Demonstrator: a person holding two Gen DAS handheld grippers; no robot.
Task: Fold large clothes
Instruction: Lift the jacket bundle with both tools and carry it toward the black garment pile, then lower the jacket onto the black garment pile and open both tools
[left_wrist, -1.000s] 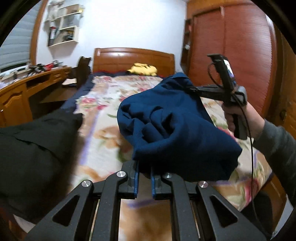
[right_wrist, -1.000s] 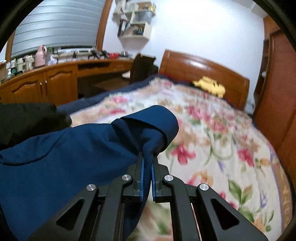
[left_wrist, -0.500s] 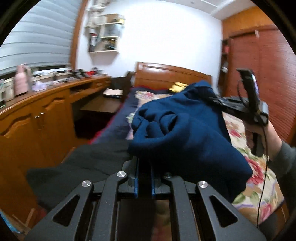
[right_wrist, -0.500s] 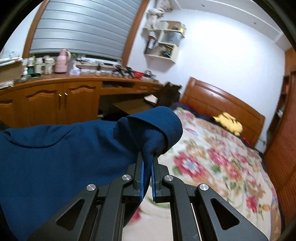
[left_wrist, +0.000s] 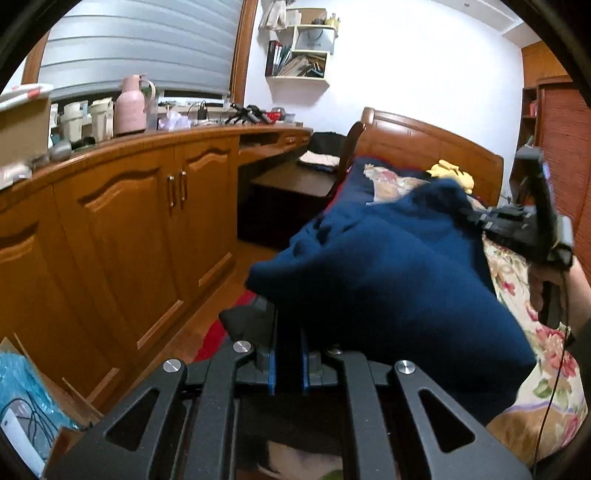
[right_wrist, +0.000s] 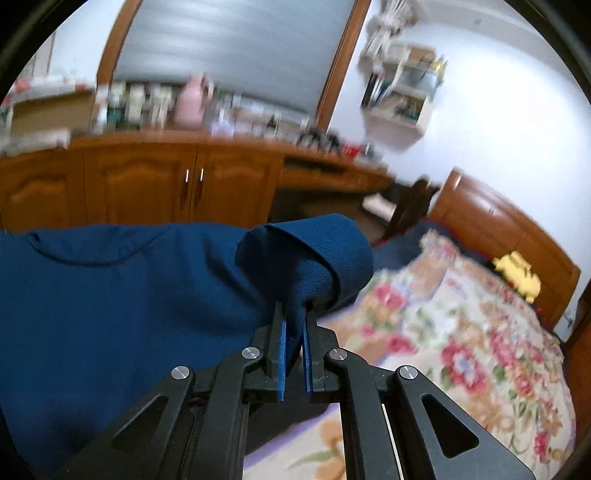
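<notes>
A dark blue garment (left_wrist: 388, 273) hangs in the air between my two grippers, bunched in folds, beside the bed. My left gripper (left_wrist: 288, 321) is shut on its near edge. My right gripper (right_wrist: 293, 314) is shut on a rolled edge of the same blue garment (right_wrist: 122, 295), which stretches away to the left in the right wrist view. The right gripper also shows in the left wrist view (left_wrist: 469, 218), held by a hand at the far side of the cloth.
A bed with a floral cover (right_wrist: 461, 332) and wooden headboard (left_wrist: 417, 147) lies to the right, a yellow plush (right_wrist: 517, 273) by the headboard. A long wooden cabinet (left_wrist: 129, 221) with cluttered top runs along the left. A black garment (left_wrist: 243, 321) lies below the blue one.
Both grippers have lifted and swung left with the blue garment, away from over the bed toward the cabinet side. Both grips have held.
</notes>
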